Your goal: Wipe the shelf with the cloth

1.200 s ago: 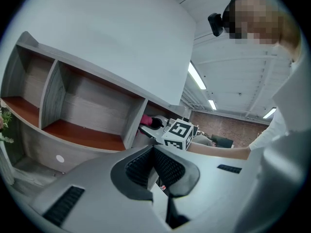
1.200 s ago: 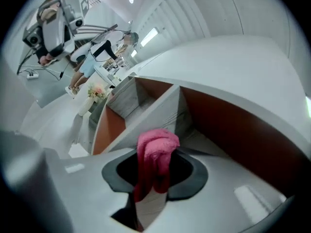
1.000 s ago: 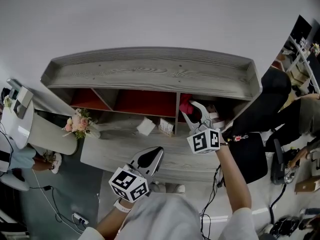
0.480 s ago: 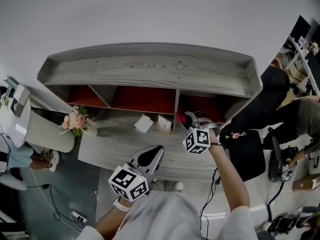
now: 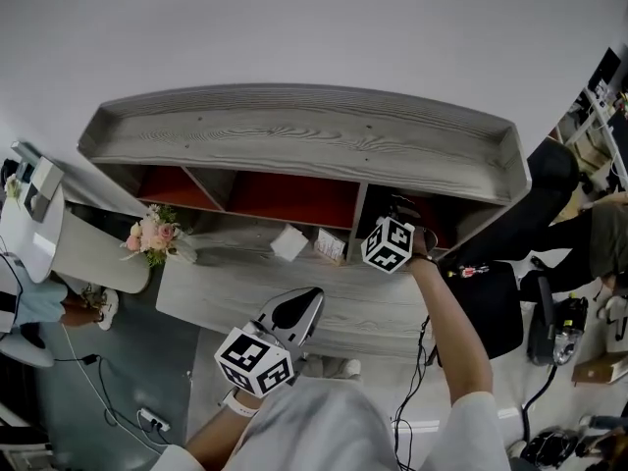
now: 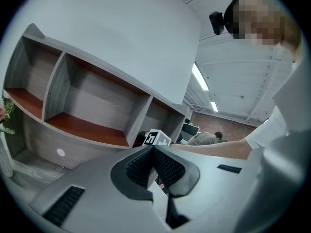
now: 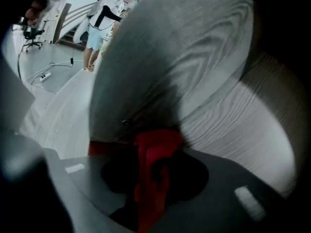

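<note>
The grey wooden shelf unit (image 5: 304, 130) has red compartment floors. My right gripper (image 5: 403, 214) reaches into the right-hand compartment (image 5: 432, 219), so only its marker cube shows clearly in the head view. In the right gripper view the gripper (image 7: 155, 155) is shut on the red cloth (image 7: 156, 152), which is pressed close against the grey wood wall (image 7: 209, 106). My left gripper (image 5: 310, 296) hangs back in front of the lower ledge (image 5: 245, 283), shut with nothing between its pads (image 6: 165, 166). The cloth is hidden in the head view.
On the lower ledge stand a flower bunch (image 5: 152, 235), a white box (image 5: 289, 243) and a small printed box (image 5: 331, 247). A black chair (image 5: 491, 307) stands to the right. A person (image 5: 44, 307) is at the left edge, and cables lie on the floor.
My right gripper has carried the red cloth up from the ledge into the right compartment, where the cloth drops out of the head view. The left gripper has stayed put.
</note>
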Available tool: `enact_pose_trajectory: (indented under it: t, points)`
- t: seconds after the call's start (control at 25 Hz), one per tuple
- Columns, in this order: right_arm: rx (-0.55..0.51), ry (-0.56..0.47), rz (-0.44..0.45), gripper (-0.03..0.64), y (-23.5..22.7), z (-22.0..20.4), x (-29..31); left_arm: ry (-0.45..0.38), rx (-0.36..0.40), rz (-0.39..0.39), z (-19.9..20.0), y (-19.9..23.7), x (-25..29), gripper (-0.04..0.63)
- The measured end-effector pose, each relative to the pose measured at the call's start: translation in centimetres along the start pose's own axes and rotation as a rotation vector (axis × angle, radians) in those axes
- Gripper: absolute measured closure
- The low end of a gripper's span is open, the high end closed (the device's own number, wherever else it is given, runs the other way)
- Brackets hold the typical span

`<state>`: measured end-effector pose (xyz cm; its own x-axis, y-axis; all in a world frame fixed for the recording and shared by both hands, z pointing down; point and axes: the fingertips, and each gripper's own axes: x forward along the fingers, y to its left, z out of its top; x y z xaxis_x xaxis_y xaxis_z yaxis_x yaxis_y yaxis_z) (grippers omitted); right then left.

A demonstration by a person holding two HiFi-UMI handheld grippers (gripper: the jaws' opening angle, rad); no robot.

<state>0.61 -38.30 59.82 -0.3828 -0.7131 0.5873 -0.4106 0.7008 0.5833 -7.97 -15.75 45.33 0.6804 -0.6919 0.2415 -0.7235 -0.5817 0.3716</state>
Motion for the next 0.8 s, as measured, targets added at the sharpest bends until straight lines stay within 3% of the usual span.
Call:
enact_pose_trajectory:
  t: [0.2,0.44,0.64,0.8]
  points:
    - [0.07,0.046,-0.021,0.492,-2.0,-0.3,1.0,-0.001,-0.003,0.017,0.3,0.7,-0.2,0.589]
    - [0.159,0.137,-0.102,0.492,-3.4,-4.2,-0.6,0.001,-0.006,-0.004,0.3,0.5,0.0,0.589]
    - [0.325,0.322,-0.243,0.492,-5.4,-9.4,-3.4,0.005,-0.007,-0.048,0.0,-0.5,0.6,0.589]
    - [0.32,0.455,-0.301,0.494,-5.5,-11.4,-5.0,0.004,-0.011,-0.074,-0.1,-0.9,0.8,0.589]
